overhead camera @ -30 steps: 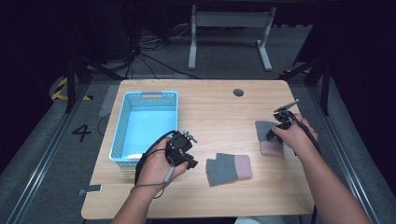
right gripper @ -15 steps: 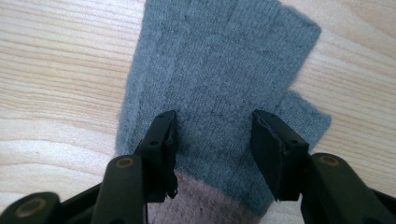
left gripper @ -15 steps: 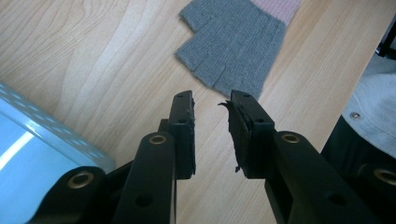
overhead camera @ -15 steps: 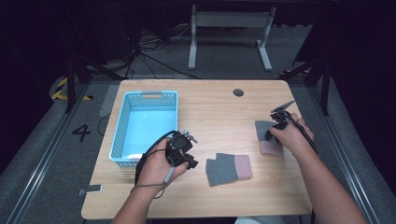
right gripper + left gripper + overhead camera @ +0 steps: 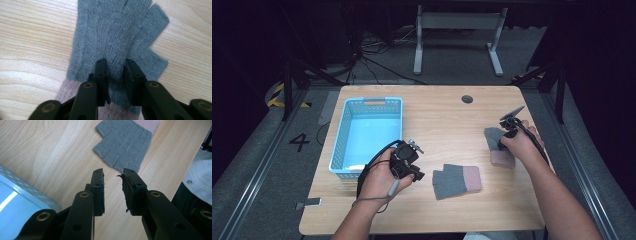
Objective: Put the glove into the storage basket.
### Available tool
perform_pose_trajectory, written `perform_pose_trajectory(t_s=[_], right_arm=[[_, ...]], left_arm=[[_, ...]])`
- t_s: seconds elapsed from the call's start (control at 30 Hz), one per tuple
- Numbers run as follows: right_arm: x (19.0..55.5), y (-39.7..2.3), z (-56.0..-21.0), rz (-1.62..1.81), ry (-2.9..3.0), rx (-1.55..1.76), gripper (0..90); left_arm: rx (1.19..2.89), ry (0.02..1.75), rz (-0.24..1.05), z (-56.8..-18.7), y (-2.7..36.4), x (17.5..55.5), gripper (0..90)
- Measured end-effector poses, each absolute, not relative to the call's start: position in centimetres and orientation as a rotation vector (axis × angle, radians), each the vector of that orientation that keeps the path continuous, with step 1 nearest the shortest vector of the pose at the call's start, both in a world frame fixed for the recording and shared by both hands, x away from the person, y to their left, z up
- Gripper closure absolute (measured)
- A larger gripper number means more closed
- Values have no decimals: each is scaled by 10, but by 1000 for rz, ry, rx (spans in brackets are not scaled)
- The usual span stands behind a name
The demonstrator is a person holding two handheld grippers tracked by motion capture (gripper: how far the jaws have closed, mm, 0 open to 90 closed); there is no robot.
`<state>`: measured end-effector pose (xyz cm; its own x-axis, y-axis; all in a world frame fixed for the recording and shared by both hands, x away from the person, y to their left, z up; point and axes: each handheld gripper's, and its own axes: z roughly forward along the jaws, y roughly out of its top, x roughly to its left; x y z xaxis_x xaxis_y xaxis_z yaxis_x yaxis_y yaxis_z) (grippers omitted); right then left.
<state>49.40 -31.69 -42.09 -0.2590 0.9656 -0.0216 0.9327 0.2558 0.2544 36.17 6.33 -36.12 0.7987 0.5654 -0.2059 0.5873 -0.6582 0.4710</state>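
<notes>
Two grey knit fingerless gloves with pink cuffs lie on the wooden table (image 5: 437, 120). One glove (image 5: 457, 181) (image 5: 125, 147) lies in the middle near the front. My left gripper (image 5: 417, 175) (image 5: 113, 173) hovers just left of it, open, with bare wood between its jaws. The other glove (image 5: 493, 136) (image 5: 115, 30) lies at the right. My right gripper (image 5: 507, 132) (image 5: 115, 63) points down onto its palm. Its jaws have just been closing and pinch a ridge of the knit between them.
A light blue plastic basket (image 5: 374, 101) (image 5: 15, 202) stands at the table's left, close behind my left hand. A round cable hole (image 5: 467, 99) sits near the far edge. Beyond the table are a grey floor, cables and a metal stand (image 5: 457, 30).
</notes>
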Motion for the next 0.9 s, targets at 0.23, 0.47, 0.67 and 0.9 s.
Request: perform_pose_trajectory(t_s=[0.23,0.47,0.67,0.9], right_arm=[[494,-324,-421,357,2369,1810,800],[493,-333,-415,463,2382,1800,806],[487,-335,-402,496,2386,1768,805],[476,-329,-382,531,2404,1691,803]], left_arm=[[2458,855,-56,-361,64,362,716],[2461,860,-54,-362,65,365,716],[2464,861,-59,-363,64,365,716],[2464,857,-59,-362,64,364,715]])
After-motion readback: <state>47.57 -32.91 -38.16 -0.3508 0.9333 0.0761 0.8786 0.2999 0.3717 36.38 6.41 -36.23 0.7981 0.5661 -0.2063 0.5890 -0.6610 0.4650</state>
